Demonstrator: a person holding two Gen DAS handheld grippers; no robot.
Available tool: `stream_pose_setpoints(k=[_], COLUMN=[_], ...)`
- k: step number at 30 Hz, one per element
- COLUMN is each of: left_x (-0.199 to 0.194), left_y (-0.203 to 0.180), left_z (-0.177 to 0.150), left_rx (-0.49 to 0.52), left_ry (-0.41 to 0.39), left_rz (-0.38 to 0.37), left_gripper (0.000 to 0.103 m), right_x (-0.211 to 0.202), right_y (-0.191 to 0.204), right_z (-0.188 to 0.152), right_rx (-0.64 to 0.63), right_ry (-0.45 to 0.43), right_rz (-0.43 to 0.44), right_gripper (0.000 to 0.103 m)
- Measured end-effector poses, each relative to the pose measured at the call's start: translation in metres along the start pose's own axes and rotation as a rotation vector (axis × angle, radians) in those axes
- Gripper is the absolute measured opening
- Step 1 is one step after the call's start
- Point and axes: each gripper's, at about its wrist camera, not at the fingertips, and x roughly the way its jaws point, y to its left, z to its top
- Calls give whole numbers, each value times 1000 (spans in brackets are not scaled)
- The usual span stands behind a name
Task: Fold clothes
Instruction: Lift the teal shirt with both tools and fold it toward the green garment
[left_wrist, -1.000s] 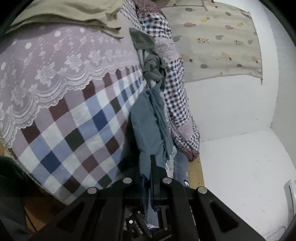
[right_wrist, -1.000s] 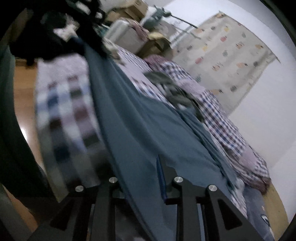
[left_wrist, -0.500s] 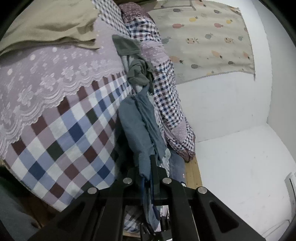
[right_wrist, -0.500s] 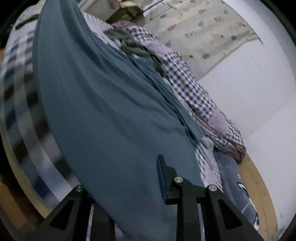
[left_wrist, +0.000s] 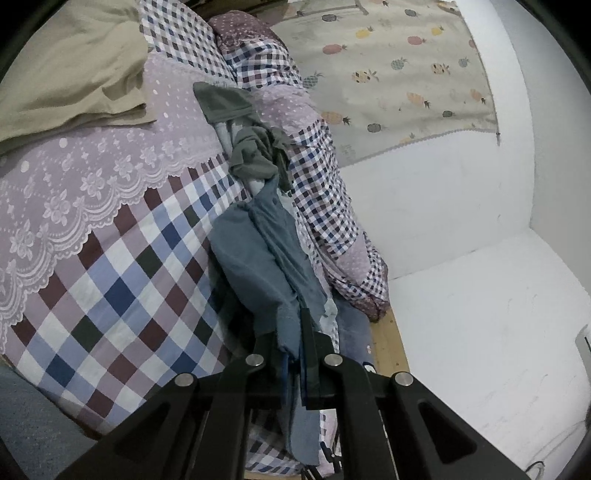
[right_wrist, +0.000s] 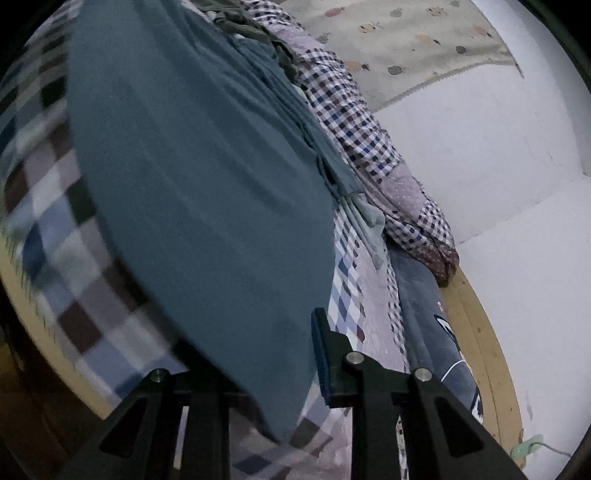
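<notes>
Soft, matte blue-grey cotton garment (left_wrist: 255, 258) stretches in wrinkled folds across the checked patchwork bed cover (left_wrist: 122, 280), pinched between the pressed-together left gripper (left_wrist: 291, 332) and clamped by the right gripper (right_wrist: 295, 350).

Matt teal knit garment (right_wrist: 207, 177); checked cotton sheet (left_wrist: 122, 280) with lace trim; matt black plastic left gripper (left_wrist: 291, 339); pale wood bedframe (right_wrist: 484, 332).

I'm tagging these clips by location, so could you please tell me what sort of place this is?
Most likely a bedroom: a bed under a checked, lace-edged cover, a rolled gingham quilt against the white wall, and a fruit-print cloth hanging on that wall.
</notes>
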Motion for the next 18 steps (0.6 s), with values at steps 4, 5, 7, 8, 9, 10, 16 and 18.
stream_pose_setpoints(k=[4, 5, 7, 8, 9, 10, 16, 18], left_x=[0, -1, -2, -3, -3, -3, -7, -8], left_y=[-2, -2, -1, -1, -1, -1, -12, -16], left_z=[-3, -4, -6, -7, -8, -9, -13, -15], left_rx=[10, 9, 8, 10, 11, 12, 38, 48], left_ry=[-2, -2, -5, -7, -8, -9, -6, -4], left_rz=[22, 28, 39, 45, 51, 59, 74, 77], left_gripper=[2, 2, 2, 2, 2, 2, 2, 2], right_x=[0, 1, 2, -2, -5, -7, -32, -39], right_y=[0, -1, -4, -3, -4, -8, -40, -55], right_z=[-6, -6, -7, -7, -7, -7, -7, -7], right_rx=[-28, -27, -20, -16, -7, 4, 75, 100], right_ry=[-1, -1, -1, -5, -8, -10, -39, -48], right_rz=[18, 21, 25, 27, 31, 38, 40, 33], right_gripper=[11, 5, 1, 1, 1, 1, 0, 0])
